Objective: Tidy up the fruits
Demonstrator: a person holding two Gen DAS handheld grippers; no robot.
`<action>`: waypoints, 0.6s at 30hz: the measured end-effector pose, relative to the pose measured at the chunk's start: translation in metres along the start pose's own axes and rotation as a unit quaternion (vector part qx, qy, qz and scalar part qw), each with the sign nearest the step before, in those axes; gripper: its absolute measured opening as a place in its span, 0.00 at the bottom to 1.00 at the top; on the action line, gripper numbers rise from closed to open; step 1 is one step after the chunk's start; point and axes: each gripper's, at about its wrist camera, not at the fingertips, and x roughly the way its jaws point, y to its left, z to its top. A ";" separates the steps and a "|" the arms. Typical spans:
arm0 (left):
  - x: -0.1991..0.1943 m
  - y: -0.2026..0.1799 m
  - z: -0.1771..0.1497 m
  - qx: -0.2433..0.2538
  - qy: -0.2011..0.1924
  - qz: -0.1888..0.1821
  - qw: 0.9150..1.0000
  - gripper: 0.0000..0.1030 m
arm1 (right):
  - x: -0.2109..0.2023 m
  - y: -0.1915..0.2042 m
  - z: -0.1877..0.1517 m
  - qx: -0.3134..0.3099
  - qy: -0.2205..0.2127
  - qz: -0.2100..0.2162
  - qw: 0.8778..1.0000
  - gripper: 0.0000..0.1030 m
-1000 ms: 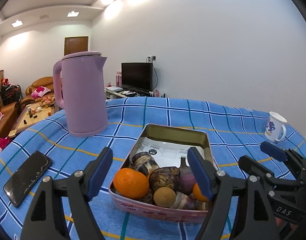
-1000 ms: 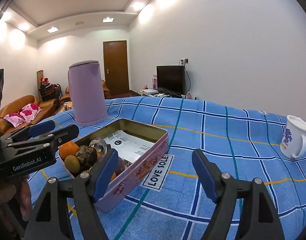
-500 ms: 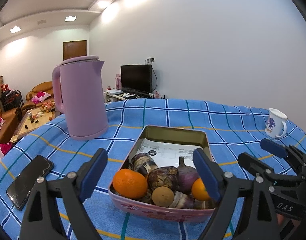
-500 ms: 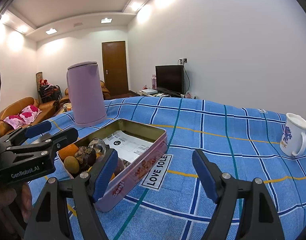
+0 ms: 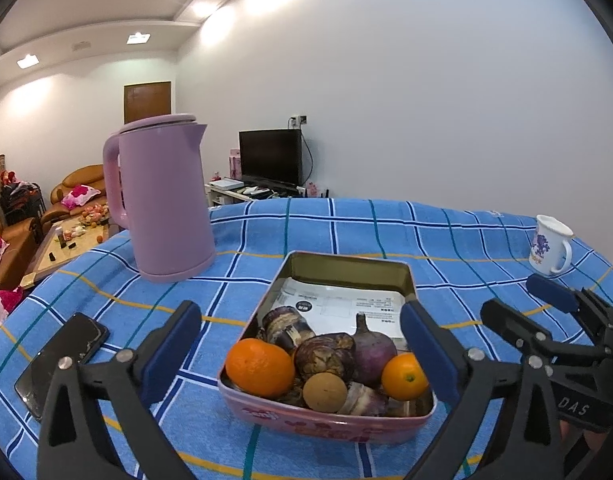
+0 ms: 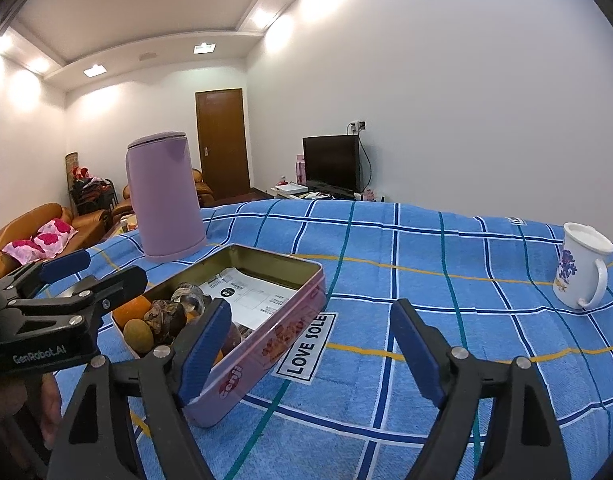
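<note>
Left wrist view: left gripper spread wide, holding nothing, hovering low over the near end of the pink tin on the blue checked bench. The fruits lie heaped at that near end; paper covers the far half. Kettle and phone stand off left. Right wrist view: right gripper also wide apart and empty, beside the tin's long side; mug far right. Fits either before or after sorting.

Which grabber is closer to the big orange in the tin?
Left. The left gripper hangs open just in front of the big orange, fingers spread either side of the tin. The right gripper sits open off the tin's far side.
</note>
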 end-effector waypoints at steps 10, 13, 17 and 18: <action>-0.002 -0.002 0.003 0.001 0.001 -0.004 1.000 1.00 | 0.000 -0.003 0.000 0.008 -0.003 -0.004 1.000 0.81; 0.001 -0.002 0.003 0.002 0.006 -0.002 1.000 1.00 | -0.002 -0.006 0.000 0.013 -0.007 -0.013 1.000 0.81; 0.002 -0.004 0.002 0.003 0.007 0.006 1.000 1.00 | -0.003 -0.011 0.000 0.024 -0.010 -0.021 0.999 0.81; 0.003 -0.004 0.002 0.004 0.006 0.009 1.000 1.00 | -0.003 -0.012 0.000 0.026 -0.010 -0.020 0.999 0.81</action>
